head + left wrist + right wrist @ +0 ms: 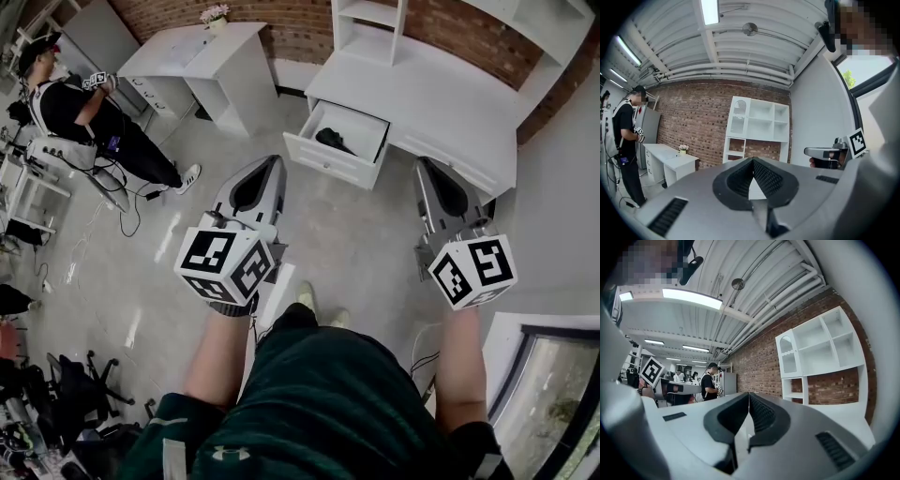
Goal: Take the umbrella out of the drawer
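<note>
In the head view a white desk [450, 112] has one drawer [328, 159] pulled open. A black folded umbrella [336, 141] lies inside it. My left gripper [273, 161] hangs over the floor just in front of the drawer, slightly to its left, pointing level toward the desk. My right gripper [423, 165] is held to the drawer's right, before the desk front. Both are shut with nothing between the pads, as the left gripper [753, 160] and right gripper [749, 394] show in their own views. Neither touches the drawer or the umbrella.
A white shelf unit [370, 28] stands on the desk against the brick wall. A second white desk [202, 56] is at the back left. A person in black [84, 112] stands at the far left with cables on the floor. A window [553, 394] is at the lower right.
</note>
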A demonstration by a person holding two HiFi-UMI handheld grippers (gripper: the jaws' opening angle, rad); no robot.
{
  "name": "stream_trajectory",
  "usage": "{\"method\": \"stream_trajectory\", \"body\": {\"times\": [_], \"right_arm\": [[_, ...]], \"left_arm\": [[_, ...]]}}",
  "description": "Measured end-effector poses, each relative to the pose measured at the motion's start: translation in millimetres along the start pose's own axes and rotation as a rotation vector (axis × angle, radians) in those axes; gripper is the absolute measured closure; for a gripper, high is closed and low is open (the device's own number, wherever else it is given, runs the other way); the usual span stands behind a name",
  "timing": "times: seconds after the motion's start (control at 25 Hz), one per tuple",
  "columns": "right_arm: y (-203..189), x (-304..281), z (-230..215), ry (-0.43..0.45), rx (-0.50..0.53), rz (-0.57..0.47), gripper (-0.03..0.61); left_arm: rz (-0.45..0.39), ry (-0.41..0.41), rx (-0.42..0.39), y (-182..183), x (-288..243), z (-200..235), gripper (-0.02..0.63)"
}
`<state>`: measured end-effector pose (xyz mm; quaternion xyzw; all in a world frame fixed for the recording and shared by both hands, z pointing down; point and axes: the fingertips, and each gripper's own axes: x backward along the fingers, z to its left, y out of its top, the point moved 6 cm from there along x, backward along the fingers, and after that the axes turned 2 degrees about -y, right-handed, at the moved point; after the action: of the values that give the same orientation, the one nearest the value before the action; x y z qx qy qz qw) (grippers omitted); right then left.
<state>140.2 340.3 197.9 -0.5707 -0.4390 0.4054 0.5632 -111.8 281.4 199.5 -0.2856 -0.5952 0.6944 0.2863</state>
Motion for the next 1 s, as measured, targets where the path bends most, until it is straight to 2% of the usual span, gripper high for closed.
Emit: {"method": "stream_trajectory", "body": {"times": [0.24, 0.6, 1.0], "right_arm": [[-10, -19, -5, 0.005, -0.005, 0.02, 0.574], [-20, -90, -18, -0.004, 0.01, 0.045, 0.574], [-29, -197, -36, -0.033, 0.009, 0.08, 0.574]], "left_arm": [[0.011, -0.009, 0.008, -7, -18, 15, 0.607], [0.019, -0.051, 0.024, -14, -72, 62, 0.607], [0.014, -0.07, 0.014, 3, -150, 150, 0.607]]}}
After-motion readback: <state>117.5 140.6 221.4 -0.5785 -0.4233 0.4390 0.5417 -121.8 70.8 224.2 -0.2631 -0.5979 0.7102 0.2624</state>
